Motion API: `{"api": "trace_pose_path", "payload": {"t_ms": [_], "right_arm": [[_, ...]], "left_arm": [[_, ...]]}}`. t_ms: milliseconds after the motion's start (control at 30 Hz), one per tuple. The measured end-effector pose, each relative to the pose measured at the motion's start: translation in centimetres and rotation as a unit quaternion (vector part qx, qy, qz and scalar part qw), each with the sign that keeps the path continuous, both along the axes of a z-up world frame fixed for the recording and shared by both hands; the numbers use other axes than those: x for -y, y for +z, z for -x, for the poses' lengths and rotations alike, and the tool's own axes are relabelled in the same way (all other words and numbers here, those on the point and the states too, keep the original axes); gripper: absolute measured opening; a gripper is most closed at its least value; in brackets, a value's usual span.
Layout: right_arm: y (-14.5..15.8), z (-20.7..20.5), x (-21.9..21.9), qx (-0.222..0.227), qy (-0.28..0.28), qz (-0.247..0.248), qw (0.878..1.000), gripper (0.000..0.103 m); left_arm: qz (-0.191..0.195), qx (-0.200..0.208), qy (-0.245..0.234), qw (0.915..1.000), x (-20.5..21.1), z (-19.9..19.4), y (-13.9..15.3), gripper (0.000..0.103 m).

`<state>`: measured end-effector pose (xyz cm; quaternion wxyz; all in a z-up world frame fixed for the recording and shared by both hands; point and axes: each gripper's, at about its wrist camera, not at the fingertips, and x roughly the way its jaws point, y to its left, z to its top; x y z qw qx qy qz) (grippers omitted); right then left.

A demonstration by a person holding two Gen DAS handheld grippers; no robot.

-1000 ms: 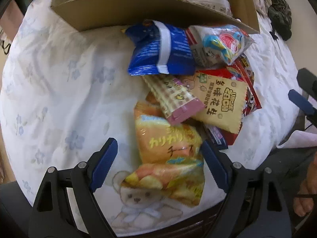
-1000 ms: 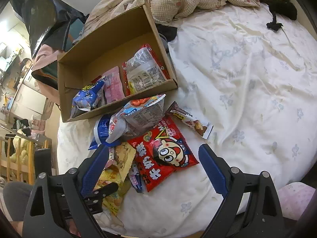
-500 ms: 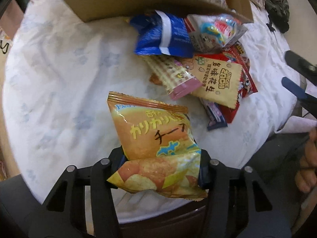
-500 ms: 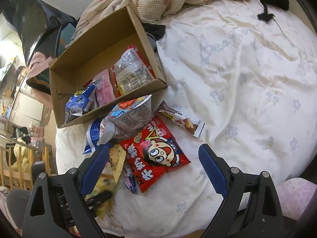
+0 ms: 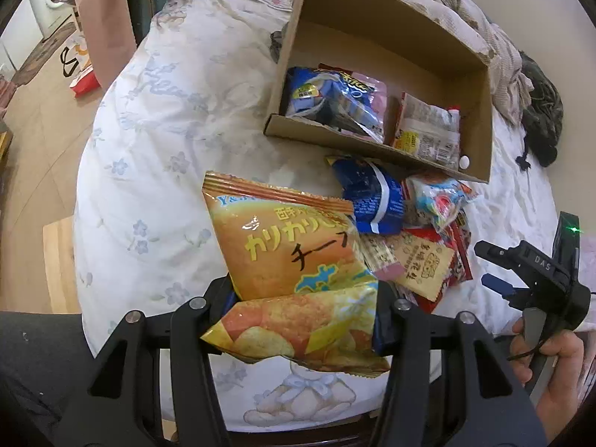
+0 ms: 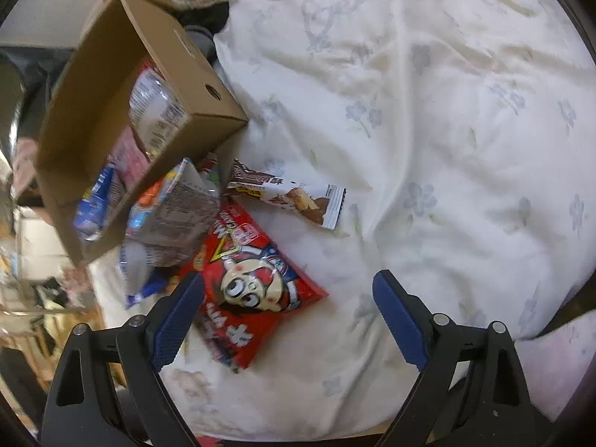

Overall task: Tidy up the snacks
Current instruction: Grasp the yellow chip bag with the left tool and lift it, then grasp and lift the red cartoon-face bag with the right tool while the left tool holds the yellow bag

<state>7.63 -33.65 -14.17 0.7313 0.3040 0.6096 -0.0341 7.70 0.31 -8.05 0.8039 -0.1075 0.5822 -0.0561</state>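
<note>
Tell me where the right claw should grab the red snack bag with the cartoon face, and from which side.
Take the red snack bag by its free right-hand corner, coming down from above on the bare sheet side. It lies flat; its left and upper edges are tucked under the clear-wrapped packet and the pile, so those are crowded. The right claw hangs open just over it, likely needing only a short drop.

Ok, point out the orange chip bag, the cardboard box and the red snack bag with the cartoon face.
orange chip bag point(image 5: 290, 246), left wrist view, middle of its front.
cardboard box point(image 5: 387, 33), left wrist view, inner back wall.
red snack bag point(image 6: 253, 283), right wrist view, cartoon face.
</note>
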Motion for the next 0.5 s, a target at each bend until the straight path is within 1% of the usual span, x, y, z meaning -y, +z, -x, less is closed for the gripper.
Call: {"api": "trace_pose_path", "payload": {"t_ms": [67,167,233,267,333,467,500], "right_arm": [[-0.5,-0.4,-0.6,-0.003,0.008,-0.005,1.000,0.093],[-2.0,-0.8,-1.2,-0.017,0.008,-0.025,0.999,0.093],[-2.9,-0.7,-1.1,-0.019,-0.007,-0.036,0.999,0.093],[-3.4,-0.6,-0.8,-0.016,-0.022,-0.052,0.998,0.093],[-3.9,-0.7,-0.7,-0.016,-0.028,-0.072,0.997,0.094],[-3.5,-0.9,-1.8,0.001,-0.002,-0.090,0.996,0.092],[-3.3,-0.9,-2.2,0.008,0.004,-0.099,0.995,0.089]], "left_arm": [[-0.010,0.006,0.002,0.9999,0.1,-0.1,0.0,0.049],[-0.006,0.006,0.003,1.0000,-0.1,-0.2,-0.1,0.049],[-0.006,0.006,0.005,1.0000,-0.2,-0.2,-0.1,0.049],[-0.005,0.005,0.006,1.0000,-0.4,-0.2,-0.1,0.049],[-0.001,0.002,0.007,1.0000,-0.3,-0.2,-0.1,0.049],[-0.005,0.003,0.010,0.9999,-0.3,-0.2,-0.2,0.050],[-0.004,0.003,0.010,0.9999,-0.3,-0.3,-0.2,0.050]]}}
